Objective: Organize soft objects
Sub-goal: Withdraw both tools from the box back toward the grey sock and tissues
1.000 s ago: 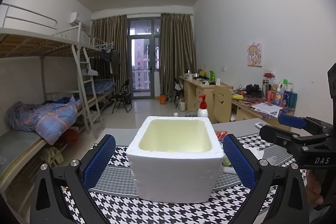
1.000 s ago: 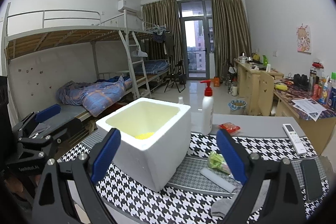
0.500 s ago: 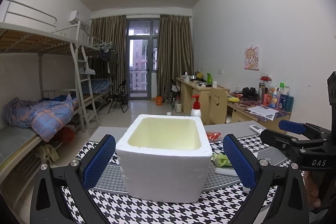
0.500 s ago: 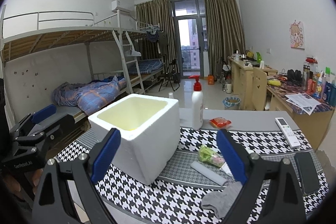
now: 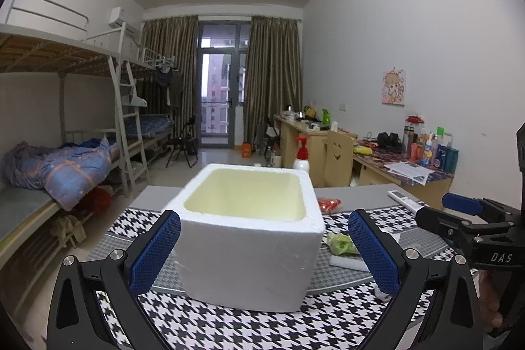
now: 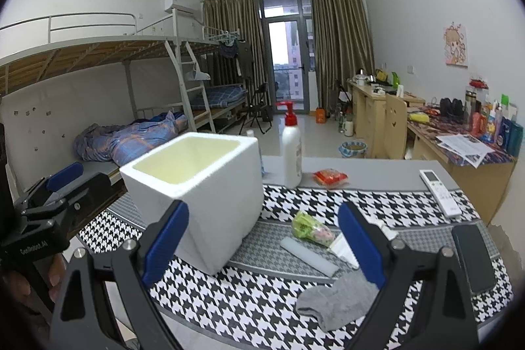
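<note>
A white foam box (image 5: 249, 235) (image 6: 200, 195) stands open-topped on the houndstooth cloth (image 6: 229, 300). Its bottom is hidden by the rim. My left gripper (image 5: 264, 217) is open just in front of the box, empty, with one blue pad on each side of it. My right gripper (image 6: 264, 209) is open and empty too, to the box's right. A grey sock (image 6: 338, 300) lies under its right finger. Beyond the sock lie a green crinkled bag (image 6: 310, 227) (image 5: 341, 243) and a white foam strip (image 6: 310, 255). Farther back sits a red packet (image 6: 329, 177).
A red-topped pump bottle (image 6: 292, 153) stands behind the box. A white remote (image 6: 438, 191) and a black phone (image 6: 472, 258) lie at the table's right edge. Bunk beds (image 5: 65, 159) line the left wall and cluttered desks (image 5: 410, 166) the right.
Both grippers have drawn back a little from the box and stayed open. More of the grey sock shows in the right wrist view, and the box's bottom has gone out of sight.
</note>
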The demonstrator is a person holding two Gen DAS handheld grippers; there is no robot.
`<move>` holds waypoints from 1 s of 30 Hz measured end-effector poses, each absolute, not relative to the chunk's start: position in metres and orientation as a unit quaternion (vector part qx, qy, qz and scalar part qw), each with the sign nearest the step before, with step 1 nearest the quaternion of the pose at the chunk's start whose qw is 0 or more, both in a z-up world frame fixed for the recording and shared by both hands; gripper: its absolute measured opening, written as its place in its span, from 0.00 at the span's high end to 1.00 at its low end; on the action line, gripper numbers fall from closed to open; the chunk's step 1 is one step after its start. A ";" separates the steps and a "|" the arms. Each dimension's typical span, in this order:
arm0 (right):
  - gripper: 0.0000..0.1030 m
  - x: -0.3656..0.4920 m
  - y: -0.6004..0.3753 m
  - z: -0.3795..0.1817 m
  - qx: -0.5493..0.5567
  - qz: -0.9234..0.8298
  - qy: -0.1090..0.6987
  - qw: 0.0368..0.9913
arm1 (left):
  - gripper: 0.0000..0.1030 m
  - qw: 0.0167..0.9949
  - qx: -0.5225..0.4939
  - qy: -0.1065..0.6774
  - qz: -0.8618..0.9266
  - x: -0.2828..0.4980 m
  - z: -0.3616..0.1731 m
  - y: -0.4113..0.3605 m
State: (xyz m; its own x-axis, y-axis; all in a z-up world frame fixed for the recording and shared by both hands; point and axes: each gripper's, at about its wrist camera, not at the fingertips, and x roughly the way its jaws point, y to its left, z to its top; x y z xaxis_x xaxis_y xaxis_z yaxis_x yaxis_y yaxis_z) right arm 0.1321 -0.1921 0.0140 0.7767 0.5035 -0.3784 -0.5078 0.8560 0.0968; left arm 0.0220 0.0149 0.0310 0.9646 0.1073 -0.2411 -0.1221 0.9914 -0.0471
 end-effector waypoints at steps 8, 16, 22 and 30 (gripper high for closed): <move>0.08 0.128 -0.207 0.010 0.002 0.251 0.202 0.947 | 0.01 0.990 -0.032 0.130 0.036 0.027 0.023 0.001; 0.08 0.132 -0.227 0.007 0.018 0.230 0.204 0.951 | 0.01 0.989 -0.028 0.142 0.018 0.035 0.018 -0.013; 0.08 0.133 -0.236 0.004 0.021 0.218 0.210 0.953 | 0.01 0.989 -0.025 0.149 0.001 0.038 0.013 -0.022; 0.08 0.135 -0.247 0.002 0.022 0.201 0.215 0.955 | 0.01 0.987 -0.018 0.157 -0.016 0.044 0.009 -0.037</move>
State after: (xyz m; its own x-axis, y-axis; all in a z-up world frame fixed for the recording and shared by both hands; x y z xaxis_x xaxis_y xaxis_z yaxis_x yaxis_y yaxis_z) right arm 0.1352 -0.2468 0.0022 0.8268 0.3931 -0.4024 -0.3738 0.9185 0.1292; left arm 0.0440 -0.0369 0.0085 0.9503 -0.0380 -0.3090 0.0265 0.9988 -0.0413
